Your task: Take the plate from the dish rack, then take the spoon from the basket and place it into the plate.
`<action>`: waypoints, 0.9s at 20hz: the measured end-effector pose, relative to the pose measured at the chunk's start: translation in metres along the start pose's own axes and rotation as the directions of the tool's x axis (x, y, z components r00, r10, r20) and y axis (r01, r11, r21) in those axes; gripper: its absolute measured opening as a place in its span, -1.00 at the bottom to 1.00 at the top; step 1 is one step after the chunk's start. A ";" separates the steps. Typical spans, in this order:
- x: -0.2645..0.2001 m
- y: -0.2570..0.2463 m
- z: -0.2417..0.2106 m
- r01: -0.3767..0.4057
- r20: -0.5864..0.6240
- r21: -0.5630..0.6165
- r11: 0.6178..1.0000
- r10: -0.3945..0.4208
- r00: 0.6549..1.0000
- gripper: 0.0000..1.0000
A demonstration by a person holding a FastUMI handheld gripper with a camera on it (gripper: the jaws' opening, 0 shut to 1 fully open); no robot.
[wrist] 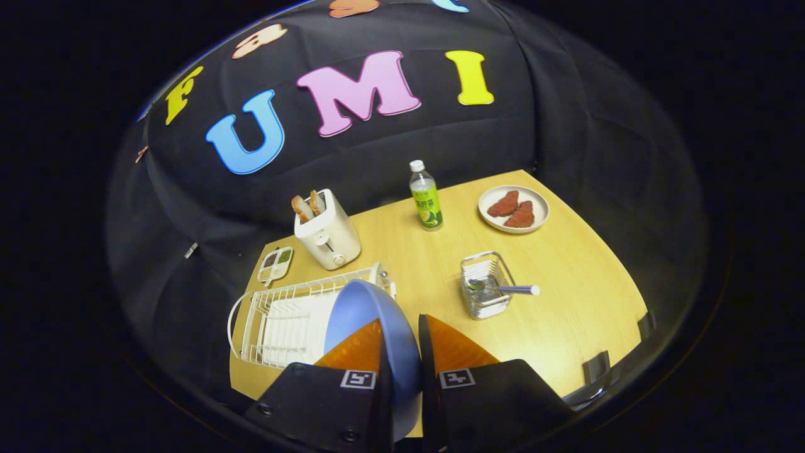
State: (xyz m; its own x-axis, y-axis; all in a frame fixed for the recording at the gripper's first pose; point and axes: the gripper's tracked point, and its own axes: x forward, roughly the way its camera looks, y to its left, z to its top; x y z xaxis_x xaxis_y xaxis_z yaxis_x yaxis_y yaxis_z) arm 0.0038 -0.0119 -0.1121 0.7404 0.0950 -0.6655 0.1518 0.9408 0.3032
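The claw [402,346] pinches the blue plate [371,321] by its edge, up over the dish rack [283,321]. Next the plate needs a spot on the tabletop [566,296]. The spoon [503,288] waits in the basket [484,286]

Tongs [402,343] clamped on plate [371,314], blocking left. Bare tabletop [566,314] ahead-right; basket [483,286] with spoon [509,289] just ahead, bottle [426,196] and toaster [327,233] beyond.

Gripper [402,330]: black body w/ screws, square b/w marker tags on both fingers.
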 end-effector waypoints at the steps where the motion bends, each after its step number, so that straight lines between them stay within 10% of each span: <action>1: -0.009 -0.017 -0.006 0.017 -0.005 0.029 0.999 -0.017 1.000 -0.57; 12: 0.059 -0.134 -0.086 0.063 -0.171 0.167 0.984 -0.034 0.985 -0.56; 18: 0.107 -0.130 -0.097 -0.071 -0.214 0.120 0.990 0.096 0.972 -0.54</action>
State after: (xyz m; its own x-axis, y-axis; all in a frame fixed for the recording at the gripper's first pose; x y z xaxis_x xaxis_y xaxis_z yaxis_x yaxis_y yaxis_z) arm -0.0004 -0.0923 -0.2893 0.5942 0.2521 -0.7638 0.1761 0.8858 0.4294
